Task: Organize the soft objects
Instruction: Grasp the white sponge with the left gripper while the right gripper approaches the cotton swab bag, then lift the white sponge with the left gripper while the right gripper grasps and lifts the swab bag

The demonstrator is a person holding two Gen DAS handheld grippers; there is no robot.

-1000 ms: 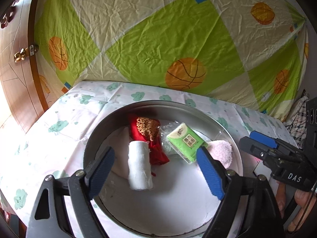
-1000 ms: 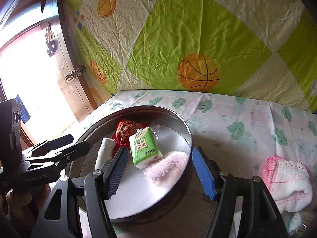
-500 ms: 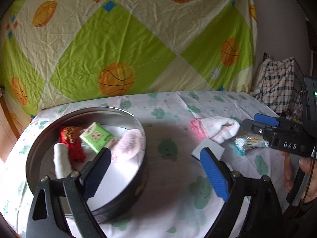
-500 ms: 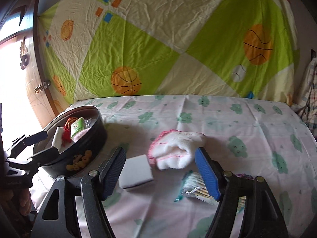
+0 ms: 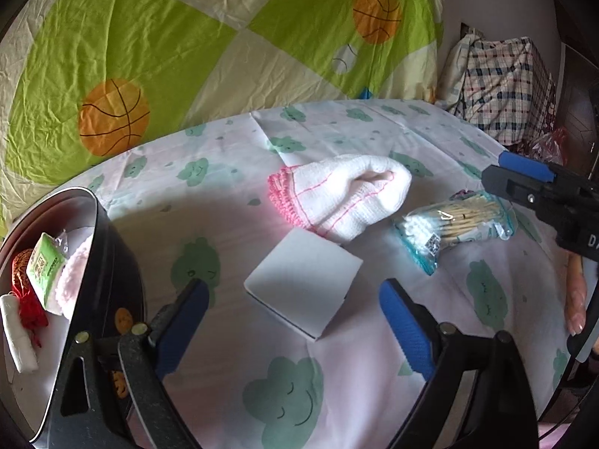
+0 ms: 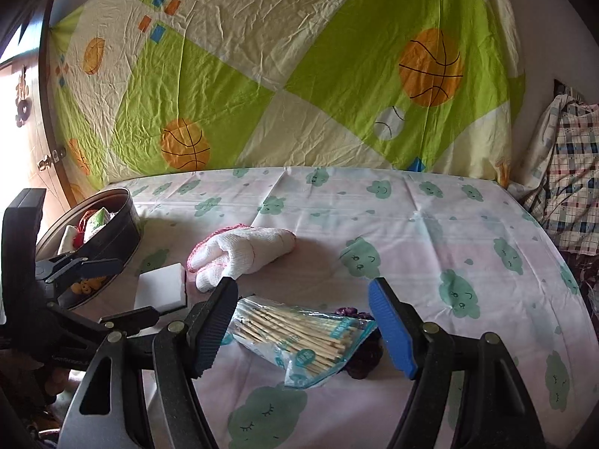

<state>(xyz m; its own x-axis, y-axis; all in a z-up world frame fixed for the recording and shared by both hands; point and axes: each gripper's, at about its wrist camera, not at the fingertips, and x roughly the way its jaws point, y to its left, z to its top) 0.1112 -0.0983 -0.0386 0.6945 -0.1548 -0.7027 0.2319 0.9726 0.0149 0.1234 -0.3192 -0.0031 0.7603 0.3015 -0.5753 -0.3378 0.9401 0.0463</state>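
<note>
The left gripper (image 5: 294,308) has its blue fingers spread wide and holds nothing; a white sponge block (image 5: 303,282) lies flat on the table between and just beyond the fingertips, not touched by either. The right gripper (image 6: 303,321) is also spread wide and holds nothing, with a clear bag of cotton swabs (image 6: 299,340) lying between its fingers and a dark purple item (image 6: 359,355), too hidden to identify, partly under the bag.

Just past the sponge, a white knitted glove with pink trim (image 5: 340,196) lies on its side, its cuff edge meeting the sponge's far corner. The bag of swabs sits just right of the glove.

Near the table's left edge stands a round dark tin (image 5: 108,262). Inside it are a green tissue pack (image 5: 45,267), a pink fluffy cloth (image 5: 75,277), a red pouch (image 5: 24,292) and a white roll (image 5: 17,336), packed close together.

The table wears a pale cloth with green cloud faces (image 6: 430,232). A sheet printed with basketballs (image 6: 299,75) hangs behind it.
</note>
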